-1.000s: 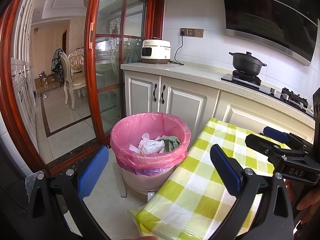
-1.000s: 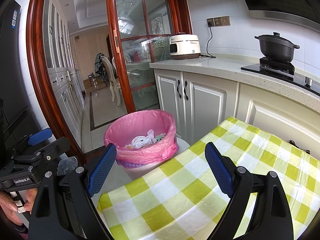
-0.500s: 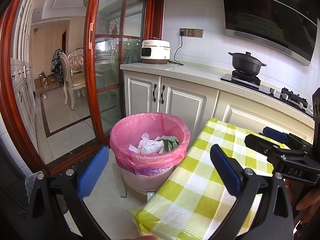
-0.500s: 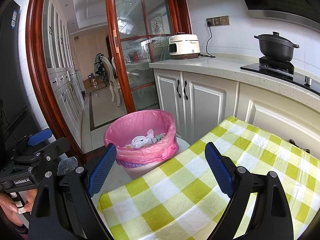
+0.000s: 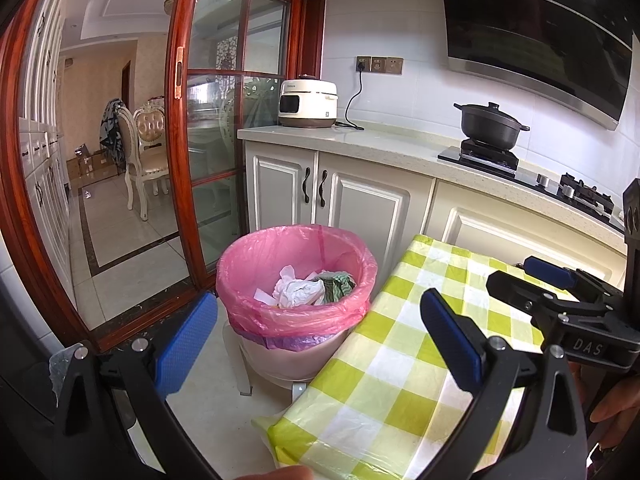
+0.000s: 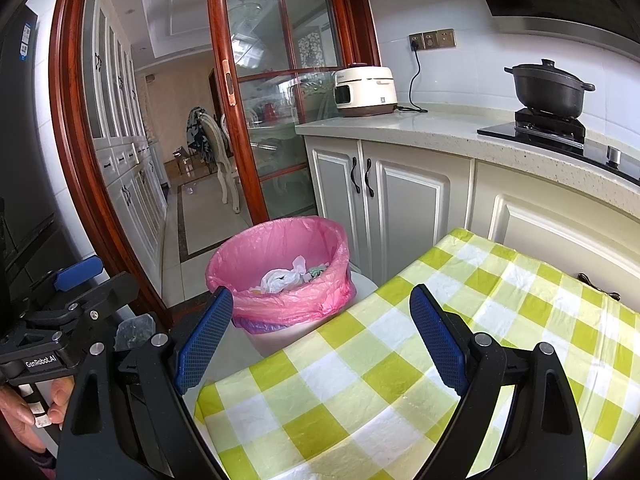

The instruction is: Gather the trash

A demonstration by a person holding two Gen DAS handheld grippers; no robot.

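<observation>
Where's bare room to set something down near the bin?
The checked tablecloth is bare all over, from its corner beside the pink-lined bin back to the cabinets. The counter is free between the rice cooker and the black pot. The bin already holds crumpled trash. Both grippers, left and right, hang open.

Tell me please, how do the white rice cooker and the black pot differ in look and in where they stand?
The rice cooker is white and boxy with a dark front window; the pot is black and round with side handles and a knobbed lid. The rice cooker sits directly on the counter, its cord running to the wall socket; the pot stands on the stove. Both have their lids shut.
</observation>
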